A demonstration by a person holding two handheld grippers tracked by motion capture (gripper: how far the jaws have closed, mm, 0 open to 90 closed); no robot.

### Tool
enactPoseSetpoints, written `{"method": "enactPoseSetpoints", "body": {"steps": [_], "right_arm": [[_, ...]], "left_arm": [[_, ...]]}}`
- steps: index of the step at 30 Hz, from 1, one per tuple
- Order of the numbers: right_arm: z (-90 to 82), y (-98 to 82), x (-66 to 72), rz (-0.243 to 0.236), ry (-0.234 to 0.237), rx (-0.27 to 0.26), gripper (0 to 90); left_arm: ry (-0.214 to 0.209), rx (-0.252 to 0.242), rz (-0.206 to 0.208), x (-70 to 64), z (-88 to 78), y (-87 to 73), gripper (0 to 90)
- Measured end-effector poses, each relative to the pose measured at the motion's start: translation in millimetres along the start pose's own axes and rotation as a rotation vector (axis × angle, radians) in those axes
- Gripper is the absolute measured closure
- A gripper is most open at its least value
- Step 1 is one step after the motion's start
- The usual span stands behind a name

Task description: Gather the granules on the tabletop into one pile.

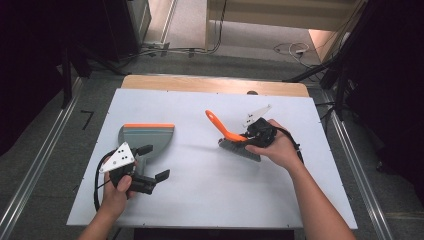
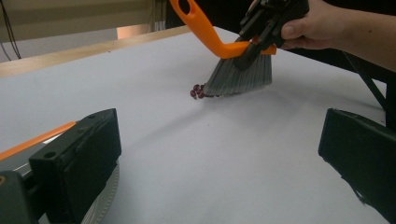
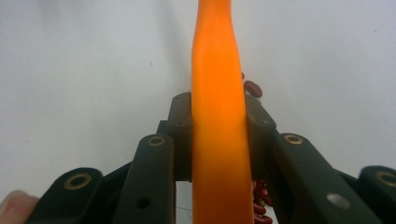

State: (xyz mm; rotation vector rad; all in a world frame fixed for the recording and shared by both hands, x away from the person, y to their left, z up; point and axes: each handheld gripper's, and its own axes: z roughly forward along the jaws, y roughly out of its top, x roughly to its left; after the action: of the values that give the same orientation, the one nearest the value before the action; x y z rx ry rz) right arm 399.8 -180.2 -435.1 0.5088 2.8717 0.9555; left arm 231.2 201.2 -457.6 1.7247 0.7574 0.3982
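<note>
The brush stands on the white table top, right of the dustpan and well apart from it. Its grey bristles point down and touch the surface, and its orange handle slants up and away from the bristle block, toward the far edge of the table. At the bristle tips on the side facing the dustpan lies a small cluster of dark red beans, touching the bristles. In the right gripper view more of the beans show low beside the handle, and a single one lies just past the jaw tips.

The right gripper grips the brush: its two black jaws are clamped on either side of the orange handle, just above the bristle block, with the pads pressed flat against it. The person's right hand wraps the gripper body from the side away from the dustpan.

The dustpan lies flat, grey with an orange lip along its far edge, its handle end toward the person. The left gripper hovers at that near end, with its jaws spread wide apart and nothing between them; one jaw sits over the dustpan's handle end, the other off to the brush side. The left hand holds it from the near edge of the table.
</note>
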Motion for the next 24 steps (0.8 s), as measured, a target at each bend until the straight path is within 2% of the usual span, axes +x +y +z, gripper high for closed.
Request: {"method": "enactPoseSetpoints", "body": {"steps": [3, 10, 19, 24], "right_arm": [[-10.3, 1.9, 4.2, -0.006, -0.011, -0.023, 68.5], [-35.0, -2.6, 14.6, 0.027, -0.052, -0.060, 68.5], [-52.9, -32.1, 20.9, 0.200, -0.085, -0.112, 68.5], [-59.4, -52.1, 22.5, 0.267, -0.119, -0.128, 68.6]], "left_arm": [[0.001, 0.001, -0.001, -0.3, -0.1, 0.2, 0.0], [0.003, 0.000, 0.000, 0.1, 0.0, 0.2, 0.0], [0.004, -0.002, -0.001, 0.5, -0.7, 0.2, 0.0], [0.008, -0.003, -0.005, 0.6, -0.6, 0.1, 0.0]]}}
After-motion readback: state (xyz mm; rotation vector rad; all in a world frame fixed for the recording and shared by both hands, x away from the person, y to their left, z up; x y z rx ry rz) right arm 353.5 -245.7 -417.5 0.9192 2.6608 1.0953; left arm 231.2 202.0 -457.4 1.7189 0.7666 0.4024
